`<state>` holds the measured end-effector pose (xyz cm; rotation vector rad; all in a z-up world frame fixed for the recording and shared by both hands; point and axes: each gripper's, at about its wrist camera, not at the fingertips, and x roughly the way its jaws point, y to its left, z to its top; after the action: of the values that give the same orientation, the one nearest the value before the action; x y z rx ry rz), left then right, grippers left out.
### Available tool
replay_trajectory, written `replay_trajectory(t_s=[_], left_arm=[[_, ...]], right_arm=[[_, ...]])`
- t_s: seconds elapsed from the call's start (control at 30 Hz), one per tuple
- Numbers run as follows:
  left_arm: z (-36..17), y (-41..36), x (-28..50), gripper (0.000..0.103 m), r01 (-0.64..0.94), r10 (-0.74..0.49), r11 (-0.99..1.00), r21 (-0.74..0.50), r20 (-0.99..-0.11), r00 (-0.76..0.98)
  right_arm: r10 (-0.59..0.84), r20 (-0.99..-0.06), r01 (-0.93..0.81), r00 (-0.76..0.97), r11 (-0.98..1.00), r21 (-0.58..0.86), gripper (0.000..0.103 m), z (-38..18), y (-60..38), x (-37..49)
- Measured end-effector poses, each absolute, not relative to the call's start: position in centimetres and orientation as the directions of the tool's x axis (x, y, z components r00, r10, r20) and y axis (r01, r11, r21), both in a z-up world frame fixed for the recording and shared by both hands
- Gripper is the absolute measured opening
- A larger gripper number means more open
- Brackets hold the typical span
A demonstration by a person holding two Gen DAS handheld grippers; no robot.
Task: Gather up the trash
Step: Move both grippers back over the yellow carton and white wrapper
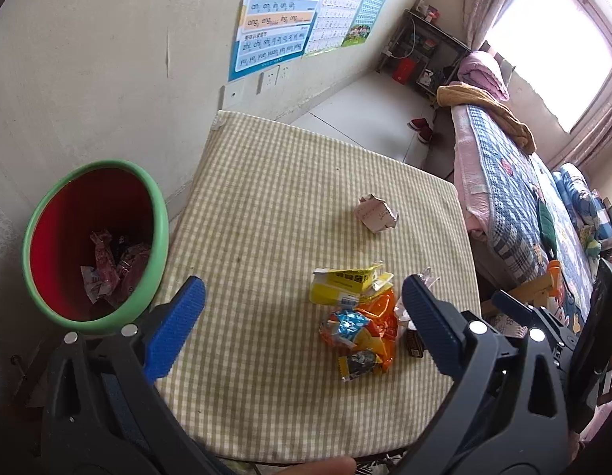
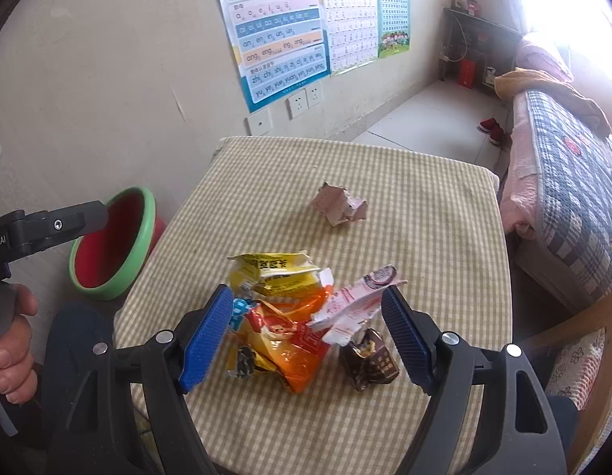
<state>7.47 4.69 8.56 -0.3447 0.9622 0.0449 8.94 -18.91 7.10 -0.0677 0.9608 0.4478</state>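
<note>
A pile of wrappers lies on the checked table [image 1: 266, 206]: a yellow packet [image 1: 345, 287], an orange bag [image 1: 369, 332], a pink-white wrapper [image 2: 353, 304] and a brown wrapper [image 2: 369, 360]. A crumpled pink paper [image 1: 377, 213] lies apart, farther back; it also shows in the right wrist view [image 2: 337, 204]. A red bin with a green rim [image 1: 96, 245] stands left of the table and holds several wrappers. My left gripper [image 1: 302, 316] is open and empty, above the table between bin and pile. My right gripper [image 2: 306, 316] is open, its fingers either side of the pile.
A wall with posters [image 2: 274, 27] and sockets runs behind the table. A bed with a checked quilt [image 2: 575, 182] stands to the right. A dark shelf [image 1: 420, 51] and red shoes [image 1: 420, 126] are at the far end of the floor.
</note>
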Motion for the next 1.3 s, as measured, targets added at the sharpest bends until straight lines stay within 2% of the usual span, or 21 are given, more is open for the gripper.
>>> replay_trajectory(t_s=[0.47,1.3], left_arm=[[5.4,-0.8,10.9,0.097,-0.092,-0.170,0.965,-0.245,-0.855,0.490],[-4.3,-1.7,17.3,0.097,-0.090,-0.228,0.962,-0.257,-0.941,0.248]], right_arm=[[0.304,-0.843,-0.284,0.444,0.940,0.189,0.075,3.7,-23.6,10.4],[0.329,-0.908,-0.160,0.260,0.942,0.295,0.075,-3.9,-22.3,16.1]])
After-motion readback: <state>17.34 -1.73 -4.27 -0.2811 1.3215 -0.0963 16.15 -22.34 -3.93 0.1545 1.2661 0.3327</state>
